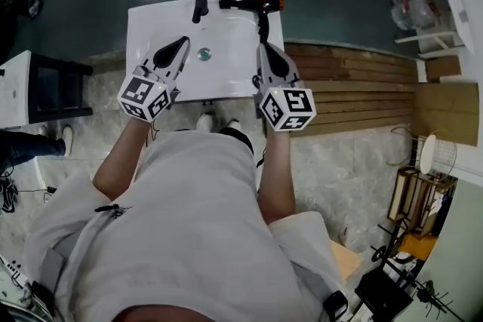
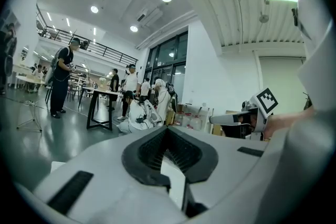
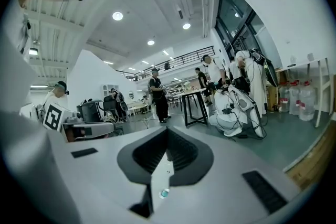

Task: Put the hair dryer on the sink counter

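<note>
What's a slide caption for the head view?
Hair dryer rests on the sink counter; left gripper and right gripper hover shut, empty.

Wooden planks (image 1: 355, 90), black table (image 2: 100, 107), standing people (image 2: 62, 78)

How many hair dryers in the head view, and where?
1. The hair dryer lies on the sink counter, far right corner, beside the faucet, handle pointing toward the right gripper. The person's body may hide others.

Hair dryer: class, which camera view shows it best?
The head view: the hair dryer lies whole on the far edge of the sink counter. Both gripper views look out over the room and show none of it.
</note>
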Tool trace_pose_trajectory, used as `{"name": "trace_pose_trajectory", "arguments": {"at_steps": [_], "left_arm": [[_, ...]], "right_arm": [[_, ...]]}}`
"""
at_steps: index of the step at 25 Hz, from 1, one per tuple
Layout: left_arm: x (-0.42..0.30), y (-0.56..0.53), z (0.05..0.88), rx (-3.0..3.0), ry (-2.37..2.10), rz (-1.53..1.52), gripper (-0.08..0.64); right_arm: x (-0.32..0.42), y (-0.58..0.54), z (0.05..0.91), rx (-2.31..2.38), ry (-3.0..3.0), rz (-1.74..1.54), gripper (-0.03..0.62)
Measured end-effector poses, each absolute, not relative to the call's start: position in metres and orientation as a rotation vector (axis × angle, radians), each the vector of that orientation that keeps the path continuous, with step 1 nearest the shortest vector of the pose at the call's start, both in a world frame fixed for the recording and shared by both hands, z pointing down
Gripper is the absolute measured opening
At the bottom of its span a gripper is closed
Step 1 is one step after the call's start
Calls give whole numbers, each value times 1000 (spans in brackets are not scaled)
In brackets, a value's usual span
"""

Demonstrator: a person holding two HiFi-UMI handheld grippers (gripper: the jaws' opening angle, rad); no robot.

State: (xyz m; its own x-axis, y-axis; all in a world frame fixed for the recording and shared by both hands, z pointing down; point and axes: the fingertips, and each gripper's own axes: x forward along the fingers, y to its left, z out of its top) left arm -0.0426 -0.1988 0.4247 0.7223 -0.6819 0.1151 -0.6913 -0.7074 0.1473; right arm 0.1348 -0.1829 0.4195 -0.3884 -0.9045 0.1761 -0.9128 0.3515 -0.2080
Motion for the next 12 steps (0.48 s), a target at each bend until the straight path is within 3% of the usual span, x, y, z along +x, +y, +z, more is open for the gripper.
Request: {"name": "trace_pose_trajectory", "arguments": {"at_steps": [12], "left_arm": [[-17, -192, 411, 2727, -1172, 71, 2]], "right_arm": [[157, -171, 408, 1644, -2610, 413, 9]]}}
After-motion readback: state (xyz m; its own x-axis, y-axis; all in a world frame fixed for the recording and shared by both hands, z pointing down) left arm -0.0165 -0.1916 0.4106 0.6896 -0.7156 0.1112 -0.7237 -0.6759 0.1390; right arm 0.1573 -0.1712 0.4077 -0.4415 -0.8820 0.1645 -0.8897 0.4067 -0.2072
